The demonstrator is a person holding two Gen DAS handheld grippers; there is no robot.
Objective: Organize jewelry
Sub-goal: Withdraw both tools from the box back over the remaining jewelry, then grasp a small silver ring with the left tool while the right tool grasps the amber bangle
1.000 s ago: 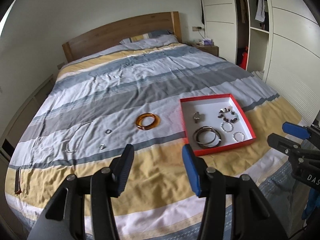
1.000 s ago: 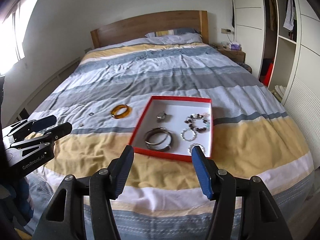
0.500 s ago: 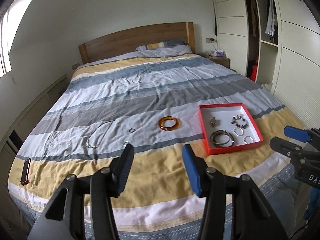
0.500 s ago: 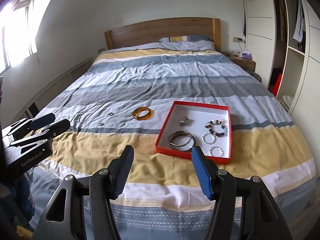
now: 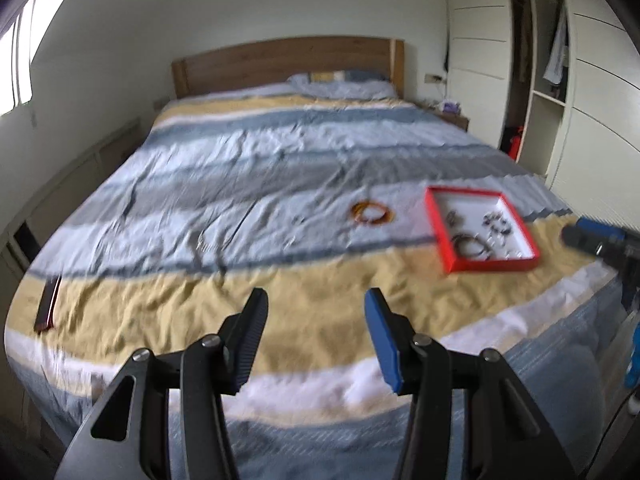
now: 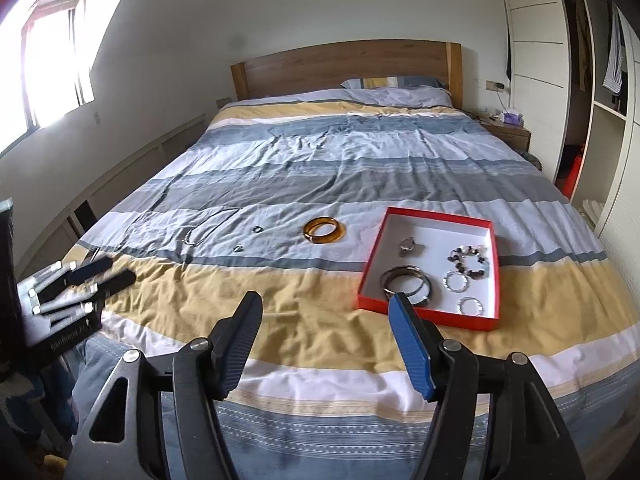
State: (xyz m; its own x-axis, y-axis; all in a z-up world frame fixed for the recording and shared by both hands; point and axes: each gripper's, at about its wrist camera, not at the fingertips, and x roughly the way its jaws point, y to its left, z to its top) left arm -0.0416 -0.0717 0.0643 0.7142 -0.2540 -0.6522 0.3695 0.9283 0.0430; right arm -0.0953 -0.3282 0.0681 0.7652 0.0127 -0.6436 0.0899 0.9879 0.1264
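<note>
A red box with a white inside (image 6: 374, 256) (image 5: 434, 216) lies on the striped bed and holds several bracelets and rings. Left of it lies an amber bangle (image 6: 323, 231) (image 5: 371, 213). Further left are two small rings (image 6: 256, 229) and a thin chain necklace (image 6: 208, 229). My right gripper (image 6: 325, 307) hovers over the bed's foot, empty, its jaws opening. My left gripper (image 5: 316, 303) (image 6: 100, 274) is open and empty, well back from the jewelry. The left wrist view is blurred.
A dark flat object (image 5: 48, 308) lies near the bed's left front corner. A wooden headboard (image 6: 344, 64) and pillow stand at the far end. A wardrobe (image 6: 600, 80) and a nightstand (image 6: 506, 130) are on the right, a window (image 6: 44, 64) on the left.
Both grippers have drawn back from the bed and shifted left, so the box and bangle look smaller and sit further right. The right gripper's jaws stand a little wider.
</note>
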